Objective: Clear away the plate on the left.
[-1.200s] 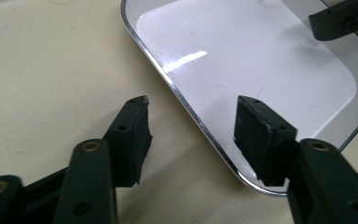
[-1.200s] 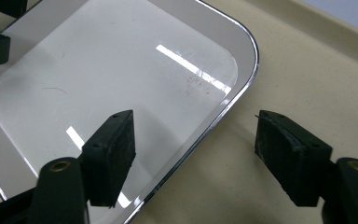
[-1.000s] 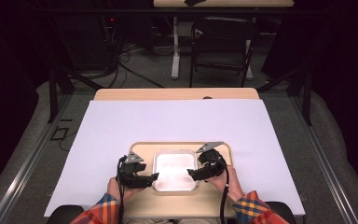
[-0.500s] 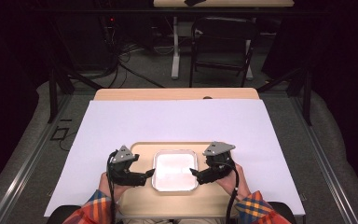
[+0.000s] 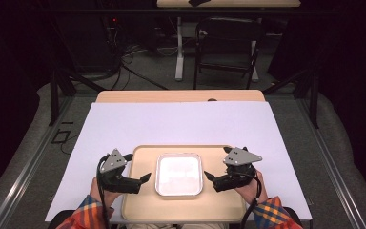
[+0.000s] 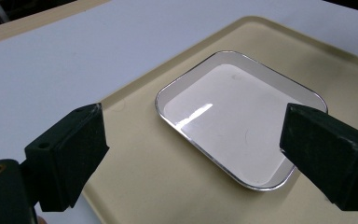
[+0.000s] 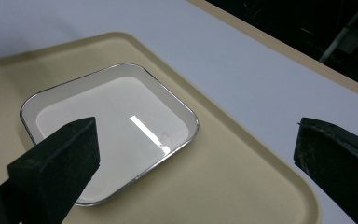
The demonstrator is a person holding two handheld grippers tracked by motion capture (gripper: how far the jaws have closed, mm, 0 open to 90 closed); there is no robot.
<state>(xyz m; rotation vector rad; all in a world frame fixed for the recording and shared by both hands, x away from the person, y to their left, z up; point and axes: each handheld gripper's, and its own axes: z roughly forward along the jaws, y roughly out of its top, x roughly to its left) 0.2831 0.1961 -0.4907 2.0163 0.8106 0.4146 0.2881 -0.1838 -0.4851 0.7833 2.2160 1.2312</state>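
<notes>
A shallow, empty metal dish [image 5: 179, 174] with a shiny rim rests in the middle of a beige tray [image 5: 186, 210]. My left gripper [image 5: 137, 168] hovers over the tray's left part, just left of the dish. Its jaws have just been opening and grip nothing. In the left gripper view the dish [image 6: 242, 116] lies beyond the wide-apart jaws of the left gripper [image 6: 196, 154]. My right gripper [image 5: 216, 166] hangs over the tray right of the dish, and its jaws have also just opened. The right gripper view shows the dish [image 7: 112, 126] past the spread jaws of the right gripper [image 7: 200, 158].
The tray [image 7: 242, 186] sits at the near edge of a white sheet [image 5: 181, 124] that covers the table. A strip of wooden tabletop [image 5: 181, 95] shows at the far side. A black chair [image 5: 228, 43] and desk legs stand on the floor beyond.
Both grippers have drawn away from the dish's side rims, left one leftward, right one rightward, and risen a little. Their jaws stand wider apart than before.
</notes>
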